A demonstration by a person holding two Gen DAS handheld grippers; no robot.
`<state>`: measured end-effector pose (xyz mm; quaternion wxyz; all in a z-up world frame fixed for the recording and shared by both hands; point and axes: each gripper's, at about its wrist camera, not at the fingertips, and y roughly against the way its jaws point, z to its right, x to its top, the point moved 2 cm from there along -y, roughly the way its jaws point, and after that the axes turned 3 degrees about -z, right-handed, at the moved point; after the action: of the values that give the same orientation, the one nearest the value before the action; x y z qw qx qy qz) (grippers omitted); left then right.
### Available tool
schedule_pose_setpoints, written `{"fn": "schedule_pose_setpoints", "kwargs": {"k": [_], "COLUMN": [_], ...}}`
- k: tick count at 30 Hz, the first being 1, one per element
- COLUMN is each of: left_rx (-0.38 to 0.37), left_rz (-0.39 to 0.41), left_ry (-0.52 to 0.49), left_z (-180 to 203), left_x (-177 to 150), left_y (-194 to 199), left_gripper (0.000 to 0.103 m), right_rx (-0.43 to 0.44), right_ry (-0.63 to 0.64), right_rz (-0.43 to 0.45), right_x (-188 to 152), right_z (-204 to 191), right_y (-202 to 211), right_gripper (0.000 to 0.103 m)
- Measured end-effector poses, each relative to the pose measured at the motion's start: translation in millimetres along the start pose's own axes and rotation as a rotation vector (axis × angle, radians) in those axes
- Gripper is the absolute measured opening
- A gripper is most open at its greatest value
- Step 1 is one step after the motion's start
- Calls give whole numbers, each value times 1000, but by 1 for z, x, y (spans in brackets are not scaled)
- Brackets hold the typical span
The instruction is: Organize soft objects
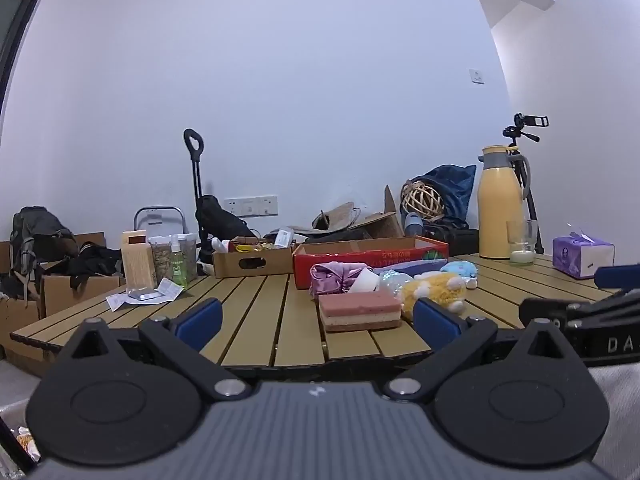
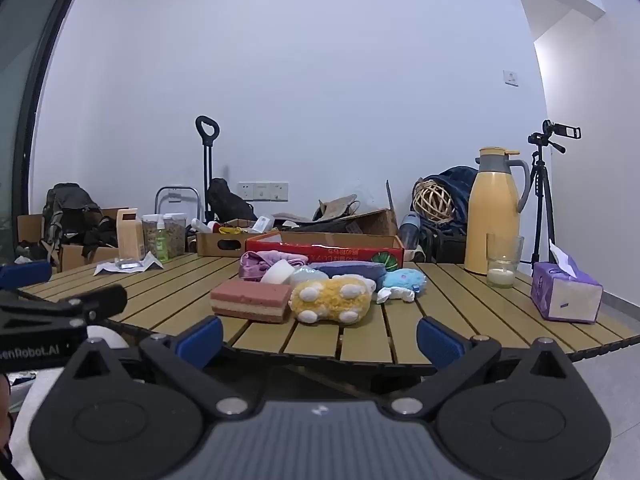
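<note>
A pile of soft things lies on the slatted wooden table [image 1: 256, 320] in front of a red cardboard box [image 1: 372, 258]: a pink layered sponge [image 1: 360, 311], a yellow plush paw [image 1: 434, 290], a purple cloth [image 1: 334, 278], a white roll [image 1: 366, 280] and a blue plush toy [image 1: 460, 270]. They also show in the right wrist view: sponge [image 2: 251, 300], yellow paw [image 2: 330, 298], blue toy [image 2: 404, 280], red box [image 2: 324, 250]. My left gripper [image 1: 318, 320] is open and empty at the table's near edge. My right gripper [image 2: 320, 338] is open and empty, just short of the edge.
A yellow thermos jug [image 2: 496, 228], a glass with a candle [image 2: 502, 262] and a purple tissue box [image 2: 564, 292] stand at the right. A brown cardboard tray [image 1: 252, 262], jars and a wooden box [image 1: 138, 260] stand at the back left. A tripod [image 2: 542, 192] stands behind.
</note>
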<state>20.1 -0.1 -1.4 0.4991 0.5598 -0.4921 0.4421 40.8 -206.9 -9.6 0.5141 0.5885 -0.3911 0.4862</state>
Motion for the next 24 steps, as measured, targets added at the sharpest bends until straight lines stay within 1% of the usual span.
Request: {"fn": "schedule_pose_setpoints", "kwargs": {"k": [1, 2, 3, 5, 6, 7, 9, 10, 12, 16, 24], "left_rx": [3, 5, 5, -3, -4, -5, -6, -3, -9, -29, -23], "left_rz": [-7, 34, 30, -6, -12, -15, -34, -31, -26, -29, -16], "left_ry": [7, 19, 24, 77, 80, 69, 71, 69, 68, 71, 87], "left_z": [1, 0, 1, -13, -15, -12, -12, -11, -11, -10, -12], "left_x": [0, 3, 3, 7, 7, 8, 4, 4, 4, 3, 4], "left_y": [0, 8, 10, 6, 7, 11, 0, 0, -1, -1, 1], "left_gripper": [103, 103, 103, 103, 103, 103, 103, 103, 103, 103, 103], "right_rx": [-5, -6, -8, -13, -11, -3, 1, -2, 6, 14, 18], "right_ry": [21, 21, 22, 27, 33, 18, 9, 15, -1, 2, 15], "right_rz": [-1, 2, 5, 6, -2, 1, 2, -5, -5, -1, 14], "right_x": [1, 2, 3, 5, 5, 0, 0, 1, 0, 1, 1], "right_z": [0, 0, 1, 1, -4, -1, 0, -6, 3, 1, -2], "right_y": [0, 1, 1, 2, -1, -1, 1, 1, 2, 3, 6], "right_gripper": [103, 103, 103, 103, 103, 103, 103, 103, 103, 103, 103]}}
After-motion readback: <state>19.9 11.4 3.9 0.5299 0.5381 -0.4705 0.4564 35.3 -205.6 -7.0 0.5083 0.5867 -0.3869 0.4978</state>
